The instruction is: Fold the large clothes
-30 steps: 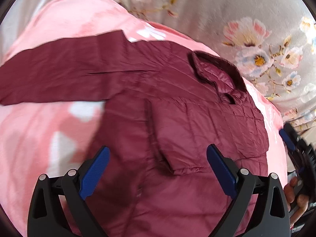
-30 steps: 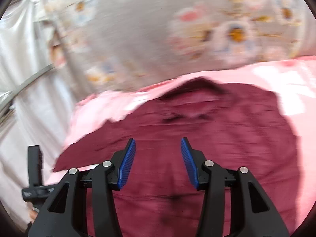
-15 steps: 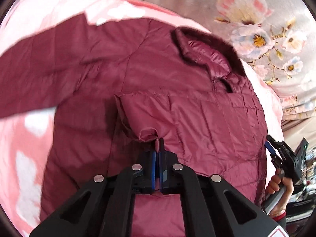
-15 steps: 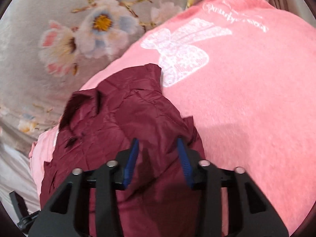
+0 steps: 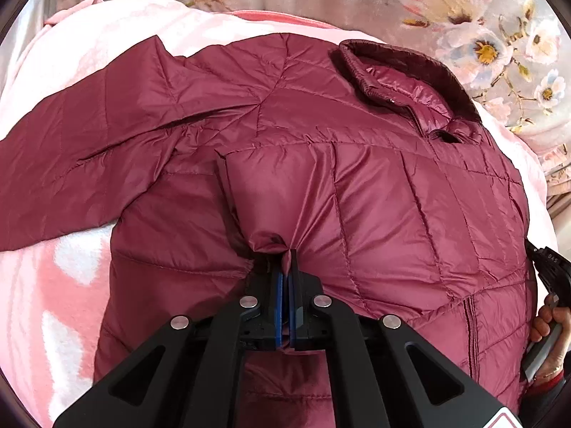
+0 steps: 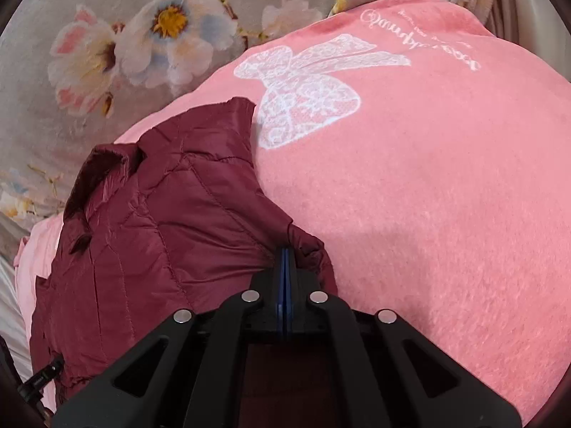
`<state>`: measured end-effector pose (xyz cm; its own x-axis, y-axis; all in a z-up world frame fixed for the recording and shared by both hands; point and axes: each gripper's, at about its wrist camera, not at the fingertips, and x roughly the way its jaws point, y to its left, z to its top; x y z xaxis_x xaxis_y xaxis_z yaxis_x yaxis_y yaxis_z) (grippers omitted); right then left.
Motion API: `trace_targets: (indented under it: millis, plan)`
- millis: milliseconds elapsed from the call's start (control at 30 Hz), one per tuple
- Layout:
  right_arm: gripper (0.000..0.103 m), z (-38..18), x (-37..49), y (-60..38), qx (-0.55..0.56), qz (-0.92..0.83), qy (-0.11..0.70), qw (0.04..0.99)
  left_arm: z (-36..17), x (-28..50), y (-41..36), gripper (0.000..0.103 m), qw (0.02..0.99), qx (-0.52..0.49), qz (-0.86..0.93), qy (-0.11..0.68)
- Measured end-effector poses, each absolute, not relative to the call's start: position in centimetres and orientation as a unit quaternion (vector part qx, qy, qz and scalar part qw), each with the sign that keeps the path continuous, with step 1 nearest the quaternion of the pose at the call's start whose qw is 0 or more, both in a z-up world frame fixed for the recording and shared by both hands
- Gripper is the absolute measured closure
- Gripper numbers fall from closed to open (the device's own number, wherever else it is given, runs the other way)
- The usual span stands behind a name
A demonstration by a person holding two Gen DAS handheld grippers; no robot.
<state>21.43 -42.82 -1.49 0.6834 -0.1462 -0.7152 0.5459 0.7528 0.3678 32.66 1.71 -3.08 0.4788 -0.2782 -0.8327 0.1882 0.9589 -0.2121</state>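
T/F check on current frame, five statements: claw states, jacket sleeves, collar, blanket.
1. The left claw is shut on the jacket. True.
2. The right claw is open. False: it is shut on the jacket's edge.
3. The jacket lies on a pink blanket. True.
4. Both sleeves are folded across the body. False: one sleeve lies spread out to the side.
5. The collar is on the side away from the left claw. True.
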Motion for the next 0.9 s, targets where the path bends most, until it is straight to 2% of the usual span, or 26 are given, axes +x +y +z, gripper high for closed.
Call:
trace_targets:
  millis: [100, 200, 333, 467, 633, 700, 767, 800, 833, 900]
  plan:
    - [0.103, 1.6, 21.9, -40.9, 0.241, -0.183, 0.318, 0.899, -3.0, 32.3, 2.3, 0.102, 0.857, -0.055, -0.143, 0.493]
    - [0.103, 2.7, 24.3, -39.0, 0.188, -0.170, 0.341, 0.905, -2.8, 31.4, 2.0, 0.102, 0.854, -0.049, -0.157, 0.494]
    - [0.103, -1.0, 26.7, -38.8, 0.154, -0.195, 0.413, 0.876, -3.0, 30.6, 1.2, 0.100, 0.859, -0.033, -0.156, 0.487]
    - [0.103, -2.2, 26.0, -39.2, 0.161, -0.193, 0.409, 0.877, -3.4, 31.4, 2.1, 0.095, 0.857, -0.056, -0.152, 0.489]
    - [0.103, -1.9, 26.5, -37.7, 0.106, -0.209, 0.424, 0.875, -3.4, 32.1, 2.4, 0.091, 0.859, -0.058, -0.145, 0.488]
    - [0.099, -0.8, 26.0, -36.3, 0.114, -0.208, 0.421, 0.875, -3.0, 31.9, 3.3, 0.088, 0.853, -0.075, -0.146, 0.495]
    - [0.099, 0.5, 25.2, -34.1, 0.139, -0.164, 0.408, 0.888, -2.0, 31.2, 5.3, 0.067, 0.854, -0.105, -0.142, 0.489]
    - [0.099, 1.1, 24.9, -32.3, 0.139, -0.141, 0.403, 0.893, -1.2, 30.7, 7.1, 0.042, 0.862, -0.121, -0.128, 0.476]
    - [0.099, 1.6, 24.7, -30.1, 0.132, -0.119, 0.399, 0.900, -0.5, 30.2, 8.8, 0.025, 0.871, -0.130, -0.107, 0.461]
    - [0.099, 2.1, 24.6, -26.3, 0.116, -0.076, 0.397, 0.907, 0.6, 29.3, 12.6, 0.024, 0.888, -0.147, -0.064, 0.432]
